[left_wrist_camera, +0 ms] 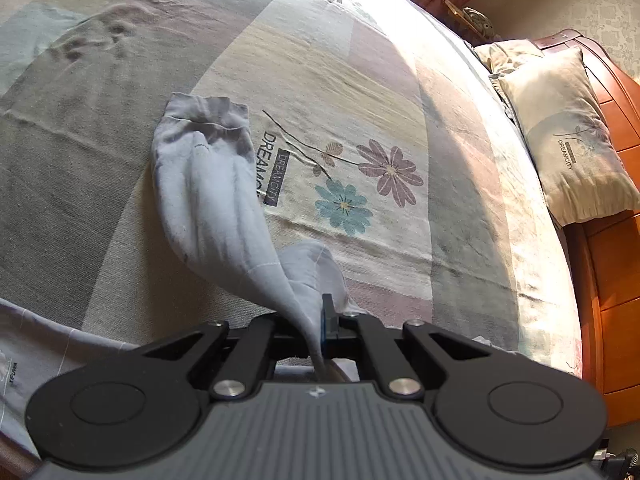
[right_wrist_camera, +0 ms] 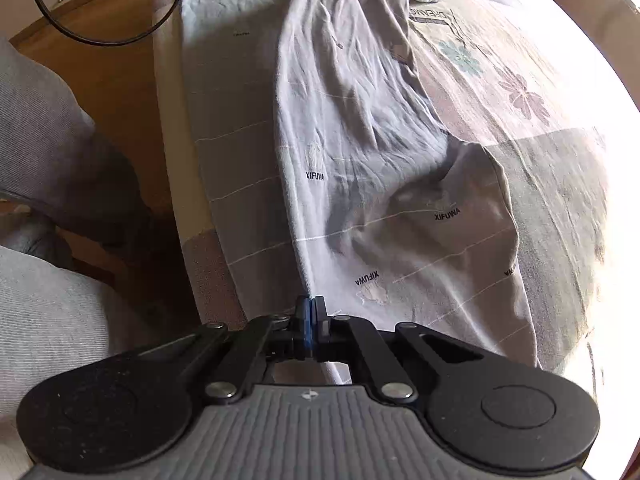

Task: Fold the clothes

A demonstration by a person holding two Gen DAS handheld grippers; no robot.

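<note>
Both grippers, left [left_wrist_camera: 320,320] and right [right_wrist_camera: 310,320], pinch grey garment [right_wrist_camera: 360,120] | wrinkled, stretched over bedspread [left_wrist_camera: 360,80]

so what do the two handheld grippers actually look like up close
Both look alike: the left gripper and right gripper have matte black linkage arms joined by silver pivot bolts, two round black discs at the sides, and a grey ribbed housing with a small logo at its centre. The finger pads are blue. A thin black cable loops in the right wrist view. Grey ribbed clothing shows beside it.
</note>
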